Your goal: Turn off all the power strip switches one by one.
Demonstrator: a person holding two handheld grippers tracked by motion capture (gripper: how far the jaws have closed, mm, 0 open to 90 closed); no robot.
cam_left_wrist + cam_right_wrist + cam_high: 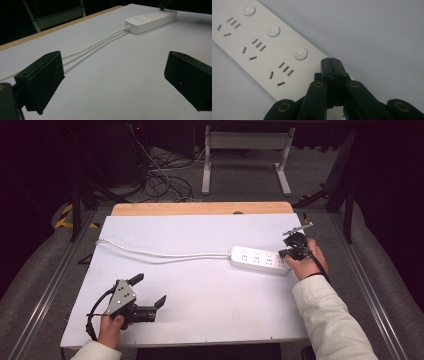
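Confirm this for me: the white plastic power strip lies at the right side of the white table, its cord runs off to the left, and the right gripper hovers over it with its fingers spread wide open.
One detail is wrong. The right gripper has its fingers pressed shut together, not spread, as the right gripper view shows. The rest holds: the white plastic power strip lies at the right of the white table, its cord running left.

White power strip (pixel 260 260) lying flat at right of centre in the high view, long axis running left to right and slightly downward, three socket groups facing up, each with a round white button (pixel 300 53) beside it, its white cable (pixel 160 254) trailing leftward across the frame
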